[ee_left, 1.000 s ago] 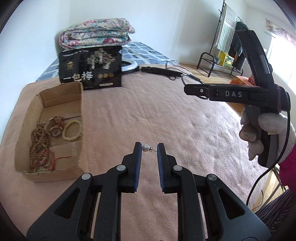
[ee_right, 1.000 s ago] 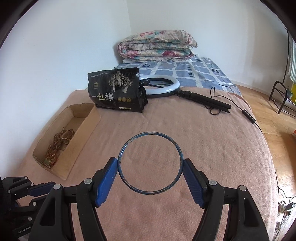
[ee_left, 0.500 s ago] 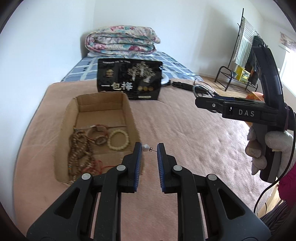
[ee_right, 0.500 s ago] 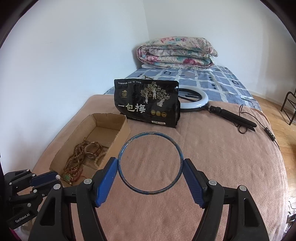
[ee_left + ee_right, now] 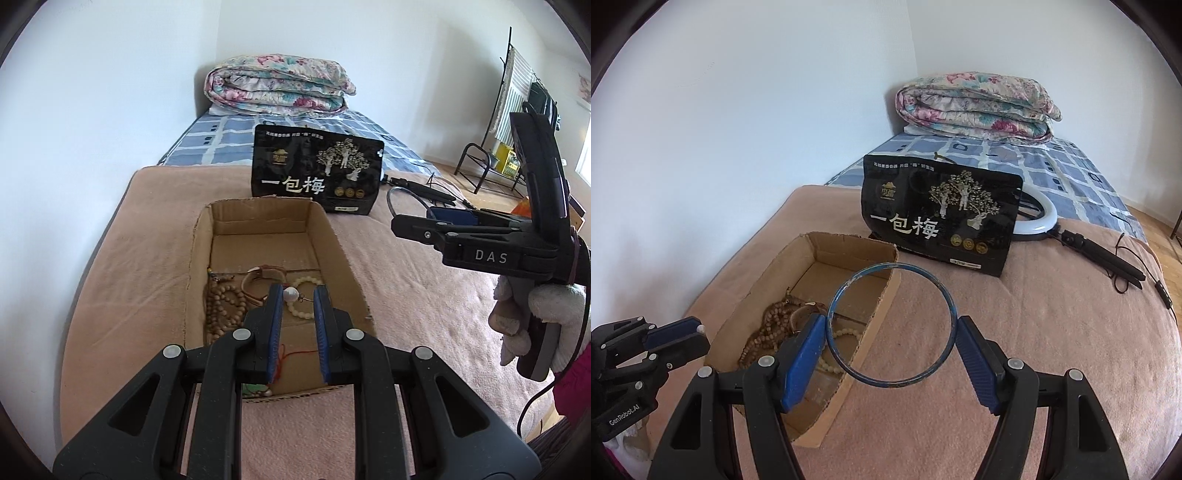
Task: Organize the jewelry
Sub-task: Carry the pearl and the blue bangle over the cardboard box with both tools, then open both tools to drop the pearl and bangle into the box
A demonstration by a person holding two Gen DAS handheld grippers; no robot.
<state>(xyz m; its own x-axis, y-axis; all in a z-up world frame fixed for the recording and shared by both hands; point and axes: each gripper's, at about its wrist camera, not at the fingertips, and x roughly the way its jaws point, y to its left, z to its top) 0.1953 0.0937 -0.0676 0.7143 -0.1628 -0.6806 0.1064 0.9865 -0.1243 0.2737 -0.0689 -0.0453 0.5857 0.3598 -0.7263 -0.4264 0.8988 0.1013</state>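
My left gripper (image 5: 298,295) is shut on a pearl earring (image 5: 291,294), held by its thin pin above the open cardboard box (image 5: 332,236). The box holds wooden bead strings (image 5: 225,306), a watch (image 5: 264,275) and a cream bead bracelet (image 5: 301,308). My right gripper (image 5: 892,332) is shut on a blue bangle (image 5: 892,325), gripped across its width, above the box's right wall (image 5: 875,306). The right gripper also shows in the left wrist view (image 5: 417,223), to the right of the box. The left gripper shows in the right wrist view (image 5: 698,334), left of the box.
A black snack bag (image 5: 317,173) stands just behind the box on the pink blanket (image 5: 406,295). A ring light with its stand and cable (image 5: 1082,247) lies to the right. A folded floral quilt (image 5: 277,86) sits at the far end. The wall is close on the left.
Both grippers have moved left toward the box. My left gripper with the earring now hangs over the box; my right gripper with the bangle has reached the box's right wall.
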